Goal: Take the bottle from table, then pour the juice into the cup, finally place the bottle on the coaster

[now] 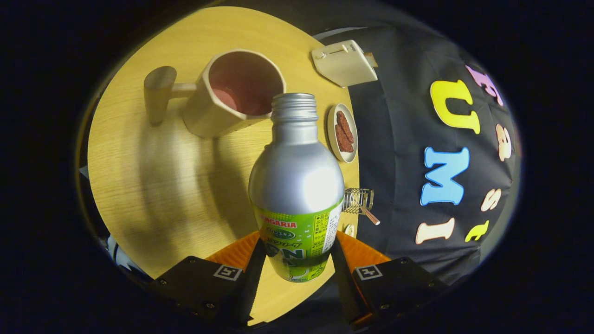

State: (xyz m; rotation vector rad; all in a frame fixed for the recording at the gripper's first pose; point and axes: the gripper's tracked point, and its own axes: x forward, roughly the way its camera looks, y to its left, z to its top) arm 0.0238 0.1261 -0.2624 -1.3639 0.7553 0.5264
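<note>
gripping the bottle (297, 185) around its lower, labelled body, the gripper (297, 260) has its 2 fingers (253, 273) pressed against opposite sides of it, jaws closed on the bottle. the bottle is lifted clear of the table (153, 185) and tipped forward, its neck pointing toward the cup (234, 93). it is a silver metal bottle with rounded shoulders, a narrow threaded neck and an open mouth with no cap on it. a green and yellow label wraps the lower half, with a white panel of small print on 1 side. a bright glare sits on the shoulder.

the bottle's mouth lies just at the near rim of the cup, overlapping it in the view; whether it touches the rim cannot be told. the cup is pale beige with faceted sides and a thick cylindrical handle (159, 93) sticking out sideways on a short stem. its inside looks dark reddish pink, lighter toward the bottom; whether that is liquid or the cup's own colour is hard to tell.

beside the bottle's neck, near the table's edge, a small pale dish (335, 139) holds 2 brown, rough-looking pieces (344, 132). beyond it lies a cream box-like device (344, 62) with a slider on top. next to the bottle's shoulder stands a small wire holder (358, 200) with a thin stick (371, 217) poking out of it.
</note>
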